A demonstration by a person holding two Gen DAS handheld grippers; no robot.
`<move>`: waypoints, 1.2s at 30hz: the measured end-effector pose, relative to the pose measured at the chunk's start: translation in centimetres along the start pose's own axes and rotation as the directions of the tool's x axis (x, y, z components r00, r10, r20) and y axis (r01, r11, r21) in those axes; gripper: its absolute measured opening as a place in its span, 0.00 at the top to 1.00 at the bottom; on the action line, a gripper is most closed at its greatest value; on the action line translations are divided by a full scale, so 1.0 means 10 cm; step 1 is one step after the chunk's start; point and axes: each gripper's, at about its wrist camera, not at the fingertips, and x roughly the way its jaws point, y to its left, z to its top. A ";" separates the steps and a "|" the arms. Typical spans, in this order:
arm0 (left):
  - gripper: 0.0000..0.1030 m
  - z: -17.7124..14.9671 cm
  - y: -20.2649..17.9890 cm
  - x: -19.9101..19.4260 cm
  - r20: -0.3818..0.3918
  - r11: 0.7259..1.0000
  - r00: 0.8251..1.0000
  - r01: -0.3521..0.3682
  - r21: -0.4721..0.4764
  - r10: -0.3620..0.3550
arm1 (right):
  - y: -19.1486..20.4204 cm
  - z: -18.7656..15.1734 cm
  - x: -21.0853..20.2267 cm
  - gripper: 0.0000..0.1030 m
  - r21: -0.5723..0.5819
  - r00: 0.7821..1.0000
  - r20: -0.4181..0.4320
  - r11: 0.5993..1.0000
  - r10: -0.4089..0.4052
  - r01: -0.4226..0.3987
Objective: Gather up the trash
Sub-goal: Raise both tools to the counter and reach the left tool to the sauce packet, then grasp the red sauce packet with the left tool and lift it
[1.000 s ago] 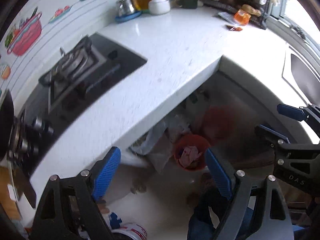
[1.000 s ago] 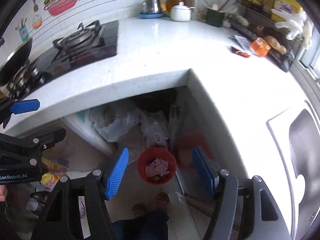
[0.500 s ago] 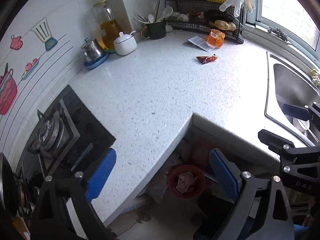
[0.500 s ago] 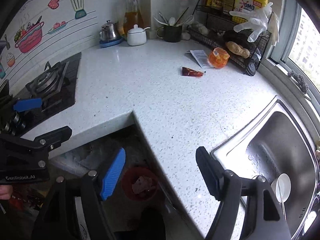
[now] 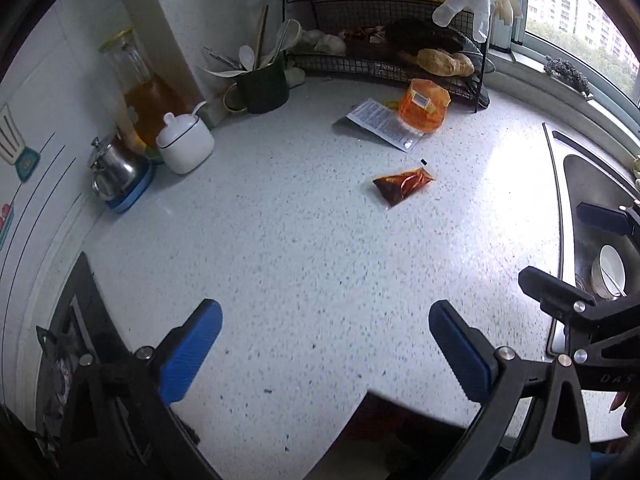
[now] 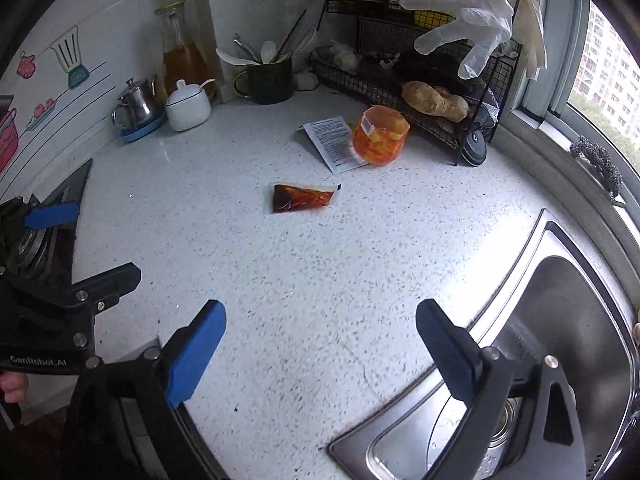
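— Sauce sachet [image 5: 403,187], was that the trash you meant to take?

— Yes. It lay flat on the speckled counter [image 5: 304,272], well ahead of my left gripper [image 5: 325,350] and ahead-left of my right gripper [image 6: 320,350]. Both had their jaws wide apart, holding nothing.

— How would it handle?

— I judged it light, soft and slick, with liquid inside, so squeezing the belly risked a burst. I would have pinched the flat sealed edge.

— Anything in the way?

— Nothing between us. Just beyond it lay a printed leaflet [image 6: 333,143] with an orange plastic tub [image 6: 380,136] touching it, perhaps trash too. The wire rack [image 6: 420,76] stood behind, the sink [image 6: 568,320] on my right, and the stove [image 5: 76,340] to my left.
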 end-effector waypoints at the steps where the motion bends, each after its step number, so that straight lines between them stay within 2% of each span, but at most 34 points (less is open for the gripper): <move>1: 0.01 0.07 -0.02 0.05 -0.002 1.000 1.000 0.002 0.013 -0.002 | -0.03 0.05 0.03 0.03 -0.001 1.000 0.000 1.000 -0.002 0.002; 4: 0.01 0.28 -0.08 0.21 -0.018 0.999 1.000 0.002 0.054 -0.001 | -0.14 0.15 0.13 0.01 0.007 1.000 -0.009 1.000 -0.020 0.020; 10: 0.01 0.64 -0.16 0.49 -0.036 0.991 0.998 0.049 0.124 -0.045 | -0.39 0.29 0.30 0.01 0.059 0.998 -0.045 0.997 -0.041 0.043; 18: 0.01 1.00 -0.34 0.94 -0.077 0.956 0.988 0.148 0.255 -0.132 | -0.68 0.41 0.54 0.01 0.155 0.989 -0.104 0.981 -0.103 0.118; 24: 0.01 1.11 -0.51 1.22 -0.112 0.917 0.977 0.210 0.341 -0.182 | -0.80 0.38 0.67 0.01 0.209 0.977 -0.160 0.963 -0.140 0.172; 27: 0.01 1.12 -0.55 1.34 -0.136 0.905 0.970 0.237 0.353 -0.201 | -0.85 0.34 0.69 0.01 0.239 0.972 -0.180 0.951 -0.153 0.195; 32: 0.01 1.16 -0.55 1.44 -0.156 0.894 0.959 0.277 0.352 -0.236 | -0.93 0.30 0.71 0.01 0.272 0.963 -0.207 0.936 -0.170 0.223; 34: 0.01 1.16 -0.55 1.48 -0.164 0.900 0.960 0.270 0.342 -0.225 | -0.95 0.28 0.71 0.01 0.282 0.960 -0.213 0.930 -0.179 0.236; 36: 0.09 1.15 -0.55 1.53 -0.174 0.899 0.959 0.273 0.343 -0.225 | -0.97 0.26 0.71 0.01 0.299 0.958 -0.221 0.923 -0.181 0.243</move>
